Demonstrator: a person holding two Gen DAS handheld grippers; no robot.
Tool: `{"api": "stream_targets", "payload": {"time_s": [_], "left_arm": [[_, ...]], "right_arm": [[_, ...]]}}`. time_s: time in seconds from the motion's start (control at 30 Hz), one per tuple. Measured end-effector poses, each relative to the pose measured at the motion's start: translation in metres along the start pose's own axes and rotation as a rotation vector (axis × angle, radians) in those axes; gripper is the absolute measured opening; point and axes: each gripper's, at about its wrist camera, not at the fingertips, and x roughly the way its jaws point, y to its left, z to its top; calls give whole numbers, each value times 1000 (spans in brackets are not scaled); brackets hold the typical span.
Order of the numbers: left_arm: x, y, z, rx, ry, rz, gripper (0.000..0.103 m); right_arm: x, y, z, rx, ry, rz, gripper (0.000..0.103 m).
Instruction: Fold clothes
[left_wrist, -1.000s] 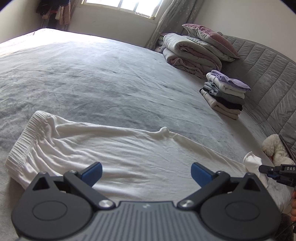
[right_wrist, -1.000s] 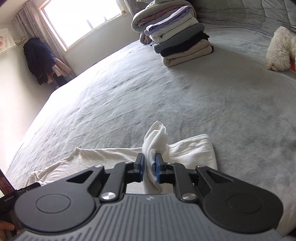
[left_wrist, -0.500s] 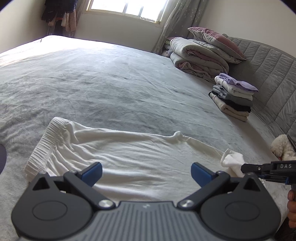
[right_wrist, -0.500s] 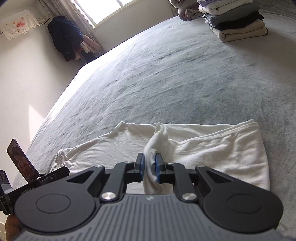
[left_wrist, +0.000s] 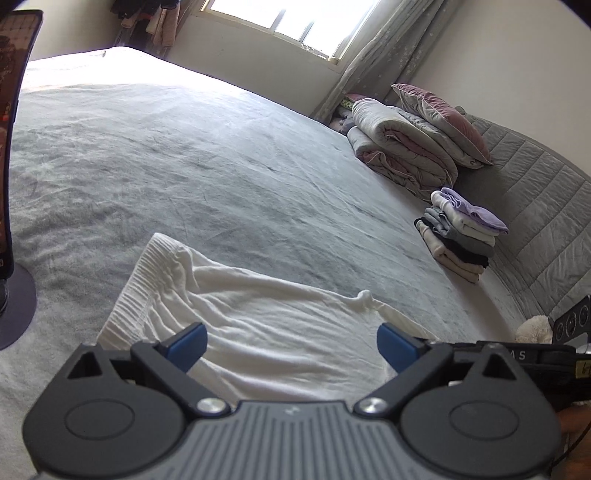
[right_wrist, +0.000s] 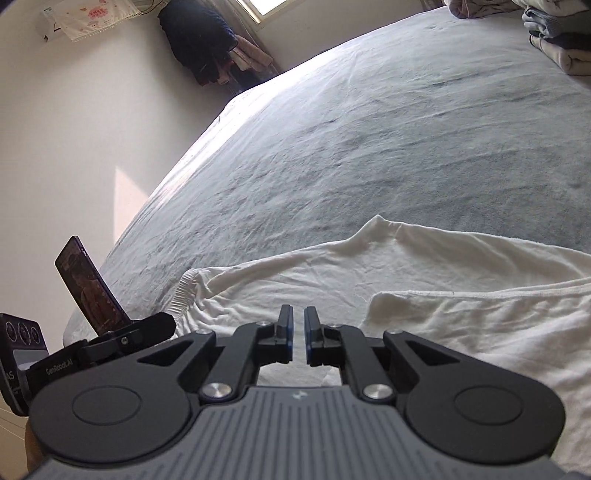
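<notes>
Lying flat on the grey bed (left_wrist: 229, 155), the white garment (left_wrist: 266, 332) spreads just ahead of both grippers, its ribbed waistband (left_wrist: 147, 284) toward the left of the left wrist view and a small bunched peak (left_wrist: 364, 295) on its far edge. The right wrist view adds what the other hides: a doubled-over layer (right_wrist: 480, 325) of the same cloth lies on top at the right, its hemmed edge running across.

The left gripper (left_wrist: 291, 345) hovers over the cloth with jaws wide and just beginning to close, nothing pinched between them. The right gripper (right_wrist: 298, 338) has only a narrow gap, opening slightly, and the gap shows no cloth in it.

Only the left wrist view takes in the stack of folded clothes (left_wrist: 458, 236), the rolled quilts with a pillow (left_wrist: 406, 147), the quilted headboard (left_wrist: 535, 206) and a fluffy white toy (left_wrist: 533, 328). The right wrist view alone shows dark clothes hanging (right_wrist: 199, 37) by the wall. A phone on a stand (right_wrist: 88, 284) appears in both.
</notes>
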Motion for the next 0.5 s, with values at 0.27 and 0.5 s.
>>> {"api": "stream_targets", "payload": {"time_s": [0.27, 0.5], "left_arm": [[12, -9, 1, -50, 30, -95, 86], [36, -15, -4, -123, 99, -178, 70]], "right_arm": [[-14, 5, -13, -160, -31, -123, 56], [-7, 27, -55, -443, -15, -190, 56]]}}
